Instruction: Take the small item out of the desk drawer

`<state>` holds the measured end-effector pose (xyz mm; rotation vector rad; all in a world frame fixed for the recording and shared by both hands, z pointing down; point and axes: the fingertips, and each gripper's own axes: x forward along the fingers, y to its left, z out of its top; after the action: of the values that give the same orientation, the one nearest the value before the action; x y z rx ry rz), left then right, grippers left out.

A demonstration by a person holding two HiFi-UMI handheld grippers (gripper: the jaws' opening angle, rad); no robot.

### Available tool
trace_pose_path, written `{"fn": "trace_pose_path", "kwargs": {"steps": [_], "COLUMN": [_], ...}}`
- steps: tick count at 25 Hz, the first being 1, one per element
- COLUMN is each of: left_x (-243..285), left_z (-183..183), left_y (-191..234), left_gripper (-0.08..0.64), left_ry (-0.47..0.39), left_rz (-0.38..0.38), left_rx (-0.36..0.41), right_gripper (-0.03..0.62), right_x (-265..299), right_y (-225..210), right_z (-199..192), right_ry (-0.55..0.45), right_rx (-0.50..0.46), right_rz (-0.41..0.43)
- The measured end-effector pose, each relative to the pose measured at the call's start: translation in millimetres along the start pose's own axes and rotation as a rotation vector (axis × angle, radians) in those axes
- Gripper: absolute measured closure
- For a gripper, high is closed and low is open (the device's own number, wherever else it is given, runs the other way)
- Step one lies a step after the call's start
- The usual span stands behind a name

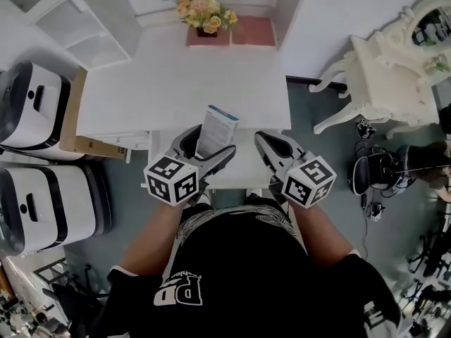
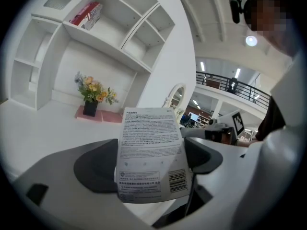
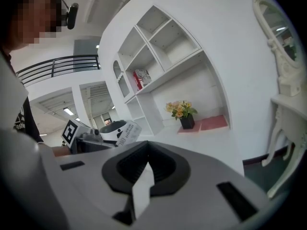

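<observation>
A small white box with a blue top (image 1: 218,123) stands upright between the jaws of my left gripper (image 1: 206,147), which is shut on it above the pulled-out white drawer (image 1: 243,172). In the left gripper view the box's printed back with a barcode (image 2: 149,147) fills the gap between the dark pads (image 2: 93,169). My right gripper (image 1: 272,148) hovers beside it over the drawer's right part, jaws together and holding nothing. In the right gripper view its pads (image 3: 125,169) meet, and the held box (image 3: 125,132) shows at the left.
The white desk (image 1: 176,83) carries a flower vase (image 1: 204,16) and a pink mat (image 1: 251,31) at the back. Two white-and-black machines (image 1: 35,118) and cardboard (image 1: 74,122) stand left. An ornate white table (image 1: 391,72) and a headset (image 1: 377,171) are on the right.
</observation>
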<state>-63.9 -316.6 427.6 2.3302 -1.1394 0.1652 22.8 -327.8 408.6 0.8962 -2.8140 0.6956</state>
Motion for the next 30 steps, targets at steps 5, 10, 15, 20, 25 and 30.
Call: {"fn": "trace_pose_path", "kwargs": {"steps": [5,10,15,20,25,30], "left_x": [-44,-83,-120,-151,-171,-183], "left_z": [12,12,13,6,-4,-6], "left_y": [-2,12,24,32,29,15], "left_gripper": [0.132,0.132,0.132,0.132,0.132,0.132], "left_ry": [-0.044,-0.055,-0.059,-0.048,-0.035,-0.073], "left_rz": [-0.045,-0.061,-0.089,-0.129,-0.148,-0.141], "left_rx": [0.039,0.056,0.070,0.093,0.106,0.102], "right_gripper": [0.583,0.583,0.583,0.583,0.583,0.583], "right_x": [15,30,37,41,35,26], "right_y": [32,67,101,125,146,155], "right_z": [2,2,-2,-10,-21,-14], "right_ry": [-0.020,-0.044,-0.072,-0.102,-0.084,-0.083], "right_rx": [-0.039,-0.052,-0.047,-0.041,-0.051,-0.090], "right_rz": [-0.042,-0.082,-0.121,-0.173,-0.182,-0.169]}}
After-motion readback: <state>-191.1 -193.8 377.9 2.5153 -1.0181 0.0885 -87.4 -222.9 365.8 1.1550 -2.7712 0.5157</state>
